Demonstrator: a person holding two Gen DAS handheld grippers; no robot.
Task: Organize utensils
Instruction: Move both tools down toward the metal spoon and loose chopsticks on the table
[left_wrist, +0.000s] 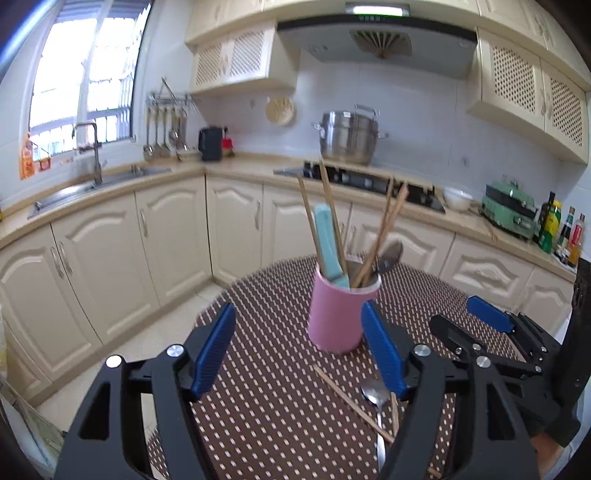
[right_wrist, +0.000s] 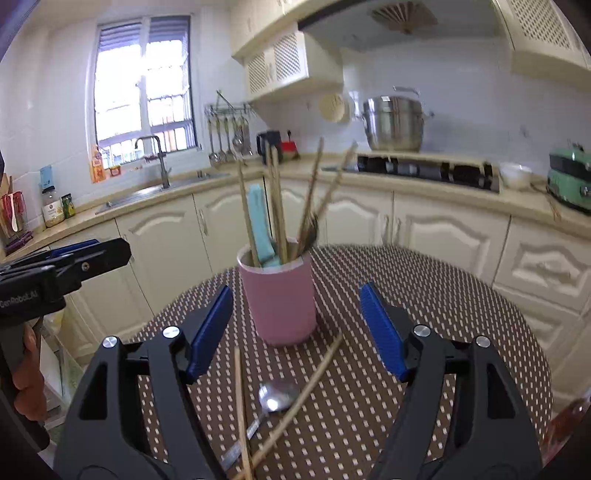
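A pink cup (left_wrist: 336, 317) (right_wrist: 280, 302) stands upright on the round table with the brown dotted cloth (left_wrist: 258, 413) (right_wrist: 443, 332). It holds several wooden chopsticks (left_wrist: 328, 199), a teal-handled utensil (left_wrist: 327, 243) and a spoon. A metal spoon (left_wrist: 375, 395) (right_wrist: 277, 397) and two loose chopsticks (left_wrist: 347, 398) (right_wrist: 306, 387) lie crossed on the cloth in front of the cup. My left gripper (left_wrist: 298, 309) is open, its right pad beside the cup, nothing between the pads. My right gripper (right_wrist: 295, 290) is open, just short of the cup and above the loose utensils.
Cream cabinets and a counter (left_wrist: 166, 177) curve behind the table, with a sink and tap (left_wrist: 92, 155), a hob with a steel pot (left_wrist: 347, 136), a green appliance (left_wrist: 511, 210) and bottles (left_wrist: 554, 225). A hand (right_wrist: 26, 373) holds the left gripper's handle.
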